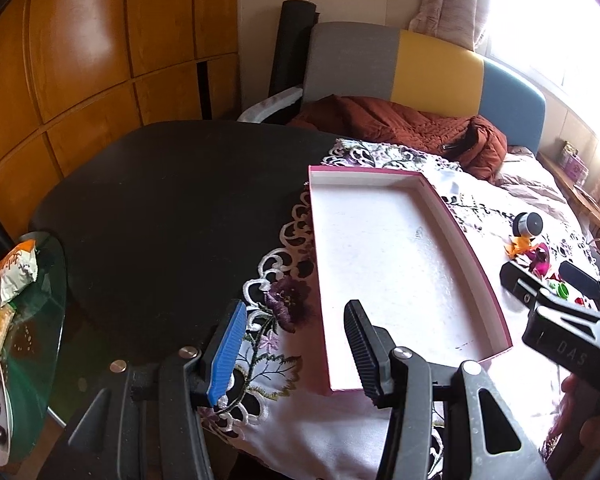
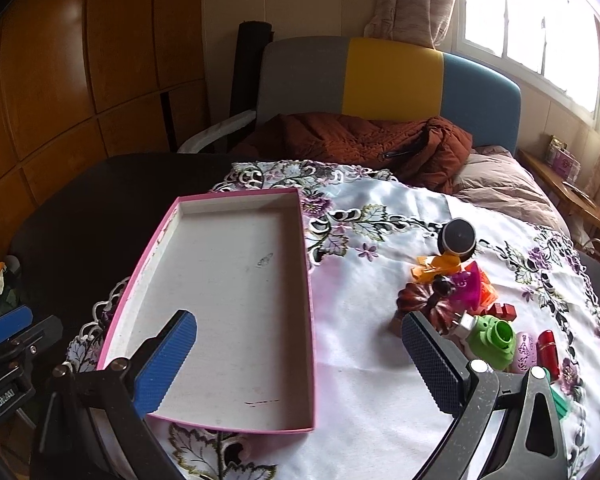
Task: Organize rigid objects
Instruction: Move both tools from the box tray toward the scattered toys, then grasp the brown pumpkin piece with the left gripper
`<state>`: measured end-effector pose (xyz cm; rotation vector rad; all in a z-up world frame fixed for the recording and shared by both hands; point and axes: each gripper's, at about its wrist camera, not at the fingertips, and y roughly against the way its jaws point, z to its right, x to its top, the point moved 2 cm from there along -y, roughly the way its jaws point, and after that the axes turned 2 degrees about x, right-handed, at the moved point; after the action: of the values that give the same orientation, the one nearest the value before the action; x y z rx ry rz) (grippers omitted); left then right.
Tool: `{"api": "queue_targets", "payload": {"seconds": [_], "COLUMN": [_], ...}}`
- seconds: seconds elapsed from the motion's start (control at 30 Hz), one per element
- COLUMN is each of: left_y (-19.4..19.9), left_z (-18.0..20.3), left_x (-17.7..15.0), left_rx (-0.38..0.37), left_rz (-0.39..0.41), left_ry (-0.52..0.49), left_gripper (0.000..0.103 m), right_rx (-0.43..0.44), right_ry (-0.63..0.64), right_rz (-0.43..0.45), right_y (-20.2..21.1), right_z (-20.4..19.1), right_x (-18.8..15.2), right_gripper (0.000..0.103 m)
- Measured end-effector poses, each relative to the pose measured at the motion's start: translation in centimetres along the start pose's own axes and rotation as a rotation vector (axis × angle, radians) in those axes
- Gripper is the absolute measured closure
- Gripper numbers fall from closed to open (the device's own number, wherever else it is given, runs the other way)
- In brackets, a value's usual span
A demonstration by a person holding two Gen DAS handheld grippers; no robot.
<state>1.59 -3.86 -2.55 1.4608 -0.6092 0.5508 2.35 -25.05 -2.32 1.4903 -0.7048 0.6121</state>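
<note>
Right wrist view: the right gripper hangs spread and empty over the tray's near corner, toys at 3 o'clock. The left gripper is spread too, holding nothing, at the tray's 7 o'clock.

I see a matt cardboard tray, pink outside, rough white inside, just ahead of the right gripper. Embroidered cloth with lace edge under it. Ribbed rubbery pads. Glossy plastic toys beside its right finger.
</note>
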Motion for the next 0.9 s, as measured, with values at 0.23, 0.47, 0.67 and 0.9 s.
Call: {"api": "queue_targets", "payload": {"seconds": [0.23, 0.47, 0.67, 0.9], "left_y": [-0.2, -0.3, -0.7, -1.4], "left_z": [0.6, 1.7, 3.3, 5.9], "left_x": [0.0, -0.2, -0.2, 0.7], "left_rx": [-0.017, -0.029, -0.095, -0.213], "left_rz": [-0.009, -0.010, -0.015, -0.057], "left_ry": [-0.023, -0.059, -0.113, -0.142], "left_gripper": [0.052, 0.052, 0.052, 0.050], "right_rx": [-0.038, -0.070, -0.083, -0.187], "right_ry": [-0.042, -0.074, -0.107, -0.233], "right_rz": [0.004, 0.015, 0.008, 0.007], "right_y": [0.2, 0.7, 1.3, 1.6], "right_z": [3.3, 6.4, 10.7, 20.0], "right_x": [0.6, 1.4, 1.8, 1.7], "right_gripper": [0.000, 0.000, 0.000, 0.000]}}
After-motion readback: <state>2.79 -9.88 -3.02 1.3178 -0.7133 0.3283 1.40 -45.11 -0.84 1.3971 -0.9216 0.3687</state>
